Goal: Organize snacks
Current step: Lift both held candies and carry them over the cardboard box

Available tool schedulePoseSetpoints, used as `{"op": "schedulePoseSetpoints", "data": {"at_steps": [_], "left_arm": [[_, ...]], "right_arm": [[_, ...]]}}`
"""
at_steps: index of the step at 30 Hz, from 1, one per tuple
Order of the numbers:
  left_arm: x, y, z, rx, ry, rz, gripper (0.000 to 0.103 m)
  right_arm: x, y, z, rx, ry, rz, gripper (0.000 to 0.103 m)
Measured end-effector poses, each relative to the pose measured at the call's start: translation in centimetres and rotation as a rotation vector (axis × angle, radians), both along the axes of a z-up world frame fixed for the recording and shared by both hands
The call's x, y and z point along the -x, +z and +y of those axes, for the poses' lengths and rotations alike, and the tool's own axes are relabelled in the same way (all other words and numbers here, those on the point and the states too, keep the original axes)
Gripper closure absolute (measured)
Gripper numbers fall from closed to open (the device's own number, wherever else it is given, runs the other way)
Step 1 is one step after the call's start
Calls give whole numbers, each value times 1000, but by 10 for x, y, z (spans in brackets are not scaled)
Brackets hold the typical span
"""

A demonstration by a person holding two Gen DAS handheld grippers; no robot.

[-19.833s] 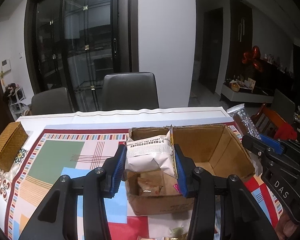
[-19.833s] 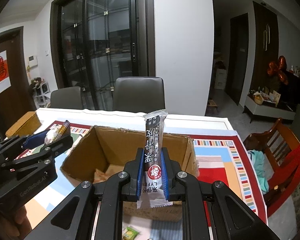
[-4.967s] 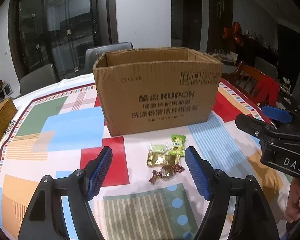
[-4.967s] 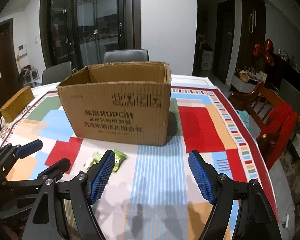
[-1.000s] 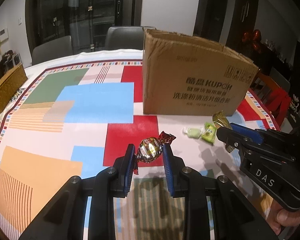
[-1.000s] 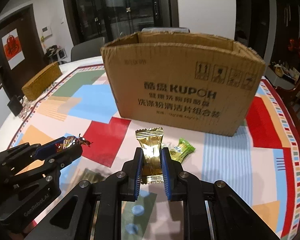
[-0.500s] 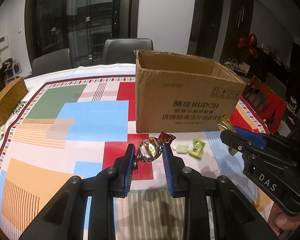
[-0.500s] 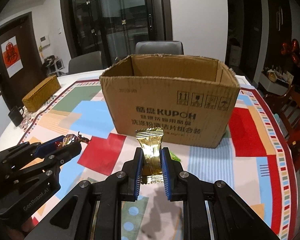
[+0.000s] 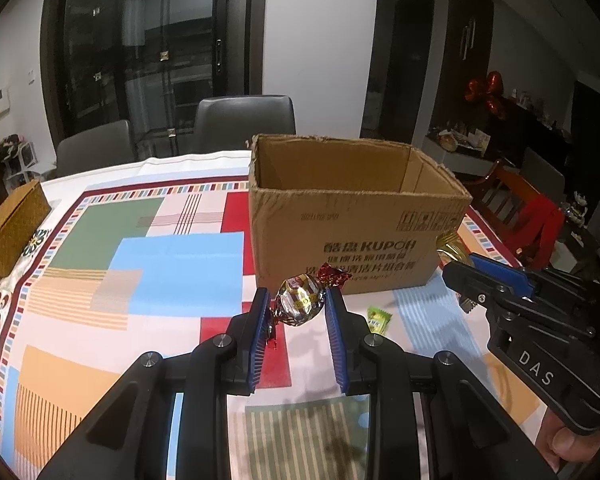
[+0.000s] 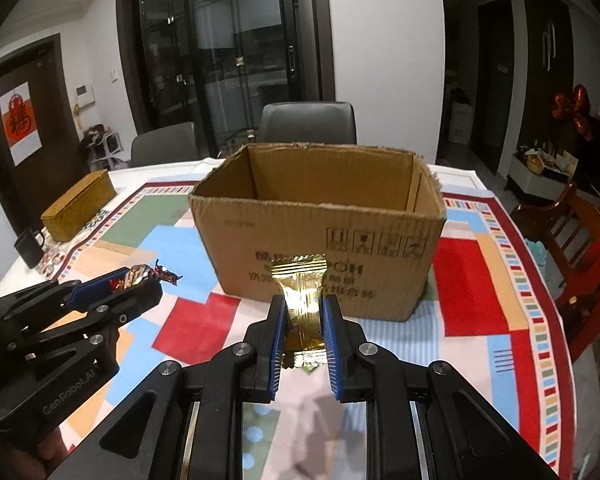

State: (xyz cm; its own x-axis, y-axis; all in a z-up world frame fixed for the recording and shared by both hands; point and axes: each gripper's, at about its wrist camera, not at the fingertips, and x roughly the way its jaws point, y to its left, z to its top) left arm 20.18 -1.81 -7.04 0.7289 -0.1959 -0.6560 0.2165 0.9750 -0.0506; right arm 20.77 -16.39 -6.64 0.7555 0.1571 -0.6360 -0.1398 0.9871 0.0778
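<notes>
Both grippers have been raised since a second ago, so the open top of the cardboard box [image 10: 320,236] near the counter's [image 9: 100,280] middle is now looked into, with bare patterned cloth left at its near side. A round foil candy [image 9: 300,305] is clamped in the left gripper's [image 9: 298,320] fingers and a crinkled gold packet [image 10: 302,304] in the right gripper's [image 10: 302,330], both held level before the box's printed wall. One green candy [image 9: 377,318] lies on the cloth below.

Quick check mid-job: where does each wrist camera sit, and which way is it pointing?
Left wrist: on the left gripper, facing the cardboard box; holds a foil candy; right gripper at right.
Right wrist: on the right gripper, facing the same box; holds a gold packet; left gripper at left.
Shared: box, tablecloth.
</notes>
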Motion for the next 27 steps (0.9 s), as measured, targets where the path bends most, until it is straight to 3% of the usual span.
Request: {"op": "schedulePoseSetpoints", "data": {"at_steps": [27], "left_arm": [[-51,51,-19,9,-56,-77,75]], "right_arm": [[-31,49,-24,-3,-52,-96,83]]}}
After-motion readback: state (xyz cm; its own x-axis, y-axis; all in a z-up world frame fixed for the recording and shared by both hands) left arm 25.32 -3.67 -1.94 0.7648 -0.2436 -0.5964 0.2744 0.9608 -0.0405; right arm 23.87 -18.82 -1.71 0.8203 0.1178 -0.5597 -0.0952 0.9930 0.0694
